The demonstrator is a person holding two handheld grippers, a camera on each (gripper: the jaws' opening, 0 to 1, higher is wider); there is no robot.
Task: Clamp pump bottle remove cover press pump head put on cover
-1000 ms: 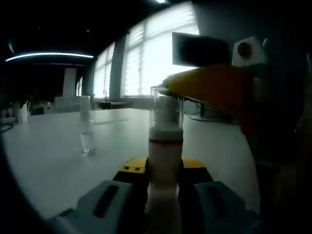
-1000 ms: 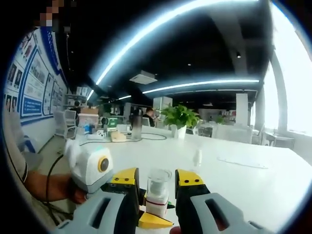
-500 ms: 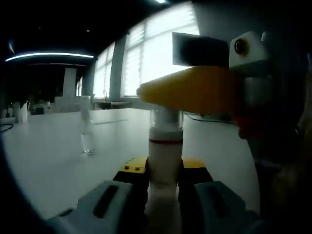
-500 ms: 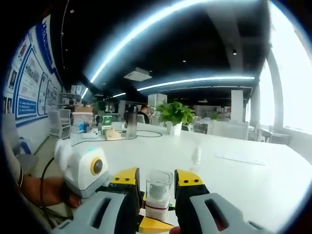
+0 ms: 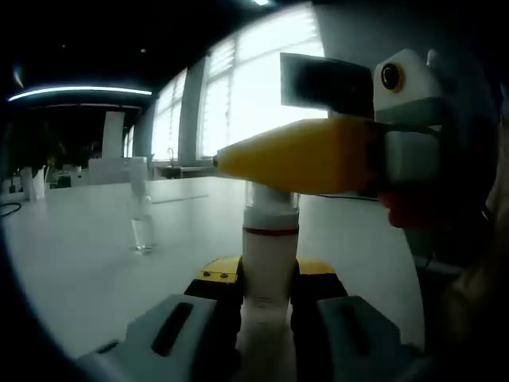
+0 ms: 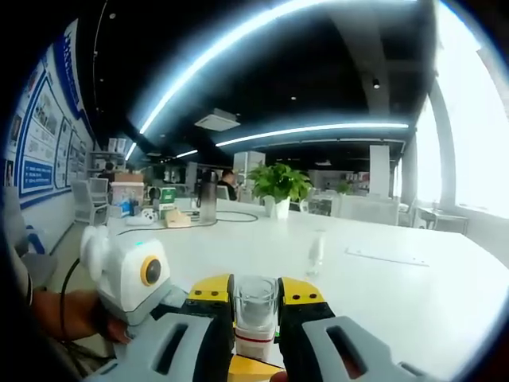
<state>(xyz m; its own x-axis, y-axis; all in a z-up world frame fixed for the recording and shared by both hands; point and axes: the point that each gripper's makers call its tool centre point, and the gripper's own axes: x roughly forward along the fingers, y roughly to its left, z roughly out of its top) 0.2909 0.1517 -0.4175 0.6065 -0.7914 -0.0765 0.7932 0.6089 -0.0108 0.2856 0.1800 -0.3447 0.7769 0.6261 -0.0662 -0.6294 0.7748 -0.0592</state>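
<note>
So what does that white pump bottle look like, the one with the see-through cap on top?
The pump bottle is a slim white cylinder, plastic by its look, with a thin red ring near its top. It stands upright over the white table, squeezed between the left gripper's yellow-tipped fingers. A clear cover sits over its pump head, and the right gripper is shut around that cover. Its base is hidden.

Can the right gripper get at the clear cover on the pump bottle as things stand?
Probably yes. The right gripper already has its fingers on either side of the cover, with nothing between them, while the left gripper clamps the bottle below.
</note>
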